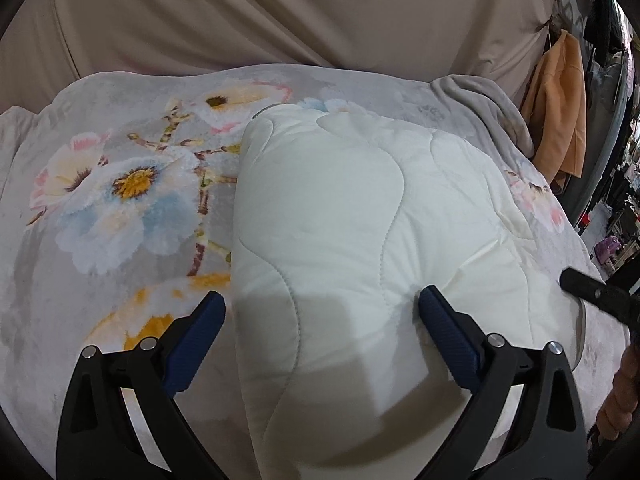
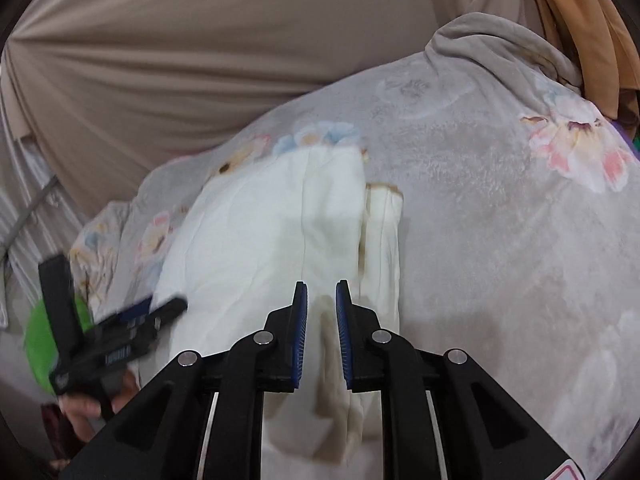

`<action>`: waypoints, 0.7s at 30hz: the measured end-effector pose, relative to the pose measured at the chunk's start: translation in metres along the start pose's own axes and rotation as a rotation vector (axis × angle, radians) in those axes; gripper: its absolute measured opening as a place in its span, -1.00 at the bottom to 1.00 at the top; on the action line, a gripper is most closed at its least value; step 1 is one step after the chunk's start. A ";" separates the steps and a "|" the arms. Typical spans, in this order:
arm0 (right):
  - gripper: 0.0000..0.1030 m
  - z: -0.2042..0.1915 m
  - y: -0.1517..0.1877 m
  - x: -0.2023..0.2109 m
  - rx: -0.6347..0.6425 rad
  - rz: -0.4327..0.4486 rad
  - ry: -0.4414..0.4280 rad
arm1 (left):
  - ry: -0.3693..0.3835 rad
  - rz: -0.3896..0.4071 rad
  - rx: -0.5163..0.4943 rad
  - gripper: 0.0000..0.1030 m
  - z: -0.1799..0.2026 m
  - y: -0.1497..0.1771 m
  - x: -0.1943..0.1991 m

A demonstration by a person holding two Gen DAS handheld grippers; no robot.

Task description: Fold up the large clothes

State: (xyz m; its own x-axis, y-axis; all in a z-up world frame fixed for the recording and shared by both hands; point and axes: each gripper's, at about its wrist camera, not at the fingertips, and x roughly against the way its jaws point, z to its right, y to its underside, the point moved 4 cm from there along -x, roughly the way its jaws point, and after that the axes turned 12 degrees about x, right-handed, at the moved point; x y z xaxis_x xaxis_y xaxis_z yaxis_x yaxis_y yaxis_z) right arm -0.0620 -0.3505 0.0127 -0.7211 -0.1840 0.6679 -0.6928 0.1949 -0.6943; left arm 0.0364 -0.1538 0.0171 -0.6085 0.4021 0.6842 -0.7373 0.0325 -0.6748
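Your white quilted garment lay folded into a thick, puffy block on the floral blanket, wavy stitch lines running across its top. In the left wrist view it filled the centre and reached toward 6 o'clock; its left edge was a rounded fold, and a yellowed trim showed at about 3 o'clock. In the right wrist view the same white quilted garment sat from the centre toward 9 o'clock, with a cream layer showing along its right side and a brownish stain near the seam.

Your left gripper stood wide, its blue pads astride the near end of the block, the right one pressing into the padding and the left one over the blanket just beside the fold. Your right gripper was narrow, with a slim gap left between its pads; a strip of the cloth ran through that gap, but I could not tell whether the pads pinched it.

A beige sheet hung behind at 12 o'clock. An orange cloth hung at 2 o'clock. A green object showed at 8 o'clock in the right wrist view, partly hidden behind your left gripper.
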 end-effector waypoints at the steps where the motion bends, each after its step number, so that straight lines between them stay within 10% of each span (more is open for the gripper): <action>1: -0.66 -0.001 0.007 0.000 0.008 -0.020 0.006 | 0.000 -0.001 -0.004 0.86 0.001 0.001 -0.001; 21: -0.54 0.016 0.039 -0.016 -0.023 -0.111 0.041 | -0.018 -0.010 -0.014 0.91 0.007 0.009 -0.001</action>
State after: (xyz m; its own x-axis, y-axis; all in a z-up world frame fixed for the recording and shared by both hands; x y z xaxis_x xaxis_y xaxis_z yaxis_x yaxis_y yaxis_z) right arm -0.0773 -0.3559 -0.0290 -0.6390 -0.1658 0.7511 -0.7677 0.1981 -0.6094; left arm 0.0283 -0.1607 0.0128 -0.6063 0.3848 0.6959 -0.7395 0.0491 -0.6714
